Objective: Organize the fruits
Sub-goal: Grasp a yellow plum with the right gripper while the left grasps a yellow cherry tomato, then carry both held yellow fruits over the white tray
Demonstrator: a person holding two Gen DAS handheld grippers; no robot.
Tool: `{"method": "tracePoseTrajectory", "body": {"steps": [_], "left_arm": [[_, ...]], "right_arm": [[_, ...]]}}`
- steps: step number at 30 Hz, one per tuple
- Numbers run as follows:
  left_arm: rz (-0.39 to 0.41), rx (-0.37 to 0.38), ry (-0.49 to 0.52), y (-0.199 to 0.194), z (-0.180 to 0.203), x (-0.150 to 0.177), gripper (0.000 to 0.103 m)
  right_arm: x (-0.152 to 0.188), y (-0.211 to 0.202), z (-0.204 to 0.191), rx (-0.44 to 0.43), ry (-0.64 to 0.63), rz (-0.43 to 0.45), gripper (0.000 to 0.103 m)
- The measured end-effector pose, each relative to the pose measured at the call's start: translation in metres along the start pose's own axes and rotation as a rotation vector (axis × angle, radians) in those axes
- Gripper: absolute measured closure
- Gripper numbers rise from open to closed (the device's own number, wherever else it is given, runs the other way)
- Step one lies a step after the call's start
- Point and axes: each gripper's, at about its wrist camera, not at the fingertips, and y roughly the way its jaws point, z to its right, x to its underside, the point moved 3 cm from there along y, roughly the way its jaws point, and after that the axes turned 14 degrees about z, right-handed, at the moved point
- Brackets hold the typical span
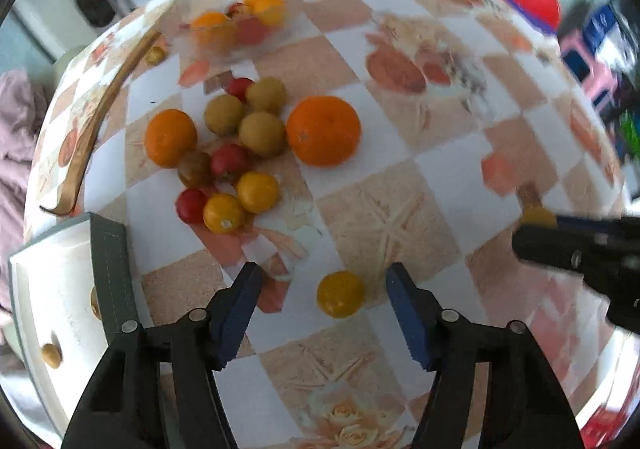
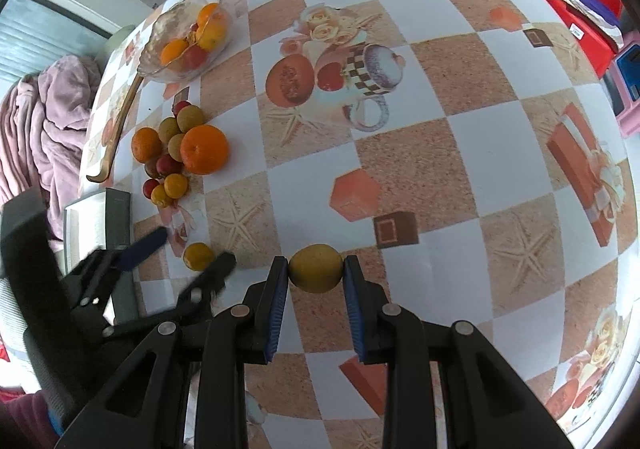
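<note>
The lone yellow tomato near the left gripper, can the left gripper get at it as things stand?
Probably yes. The yellow tomato lies alone on the tablecloth, between the open jaws of the left gripper, with nothing on or beside it. The right gripper, shut on a greenish fruit, sits off to one side.

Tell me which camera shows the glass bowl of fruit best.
The right wrist view: the glass bowl is sharp there, scalloped rim and the oranges inside clear. In the left wrist view the bowl is smeared by motion blur, its outline barely readable.
</note>
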Motion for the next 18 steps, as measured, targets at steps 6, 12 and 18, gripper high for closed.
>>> {"method": "tracePoseTrajectory", "body": {"steps": [6, 12, 18], "left_arm": [[-0.014, 0.072, -0.022, -0.005, -0.001, 0.001, 0.080], [0.012, 0.122, -0.133, -0.035, -0.030, 0.006, 0.080], [0.051, 0.088, -0.194, -0.074, -0.074, 0.018, 0.080]], "right_arm": [[0.003, -0.006, -0.003, -0.002, 0.003, -0.002, 0.073], [0.008, -0.012, -0.021, -0.015, -0.021, -0.001, 0.072], [0.012, -0.011, -0.053, -0.040, -0.070, -0.009, 0.072]]}}
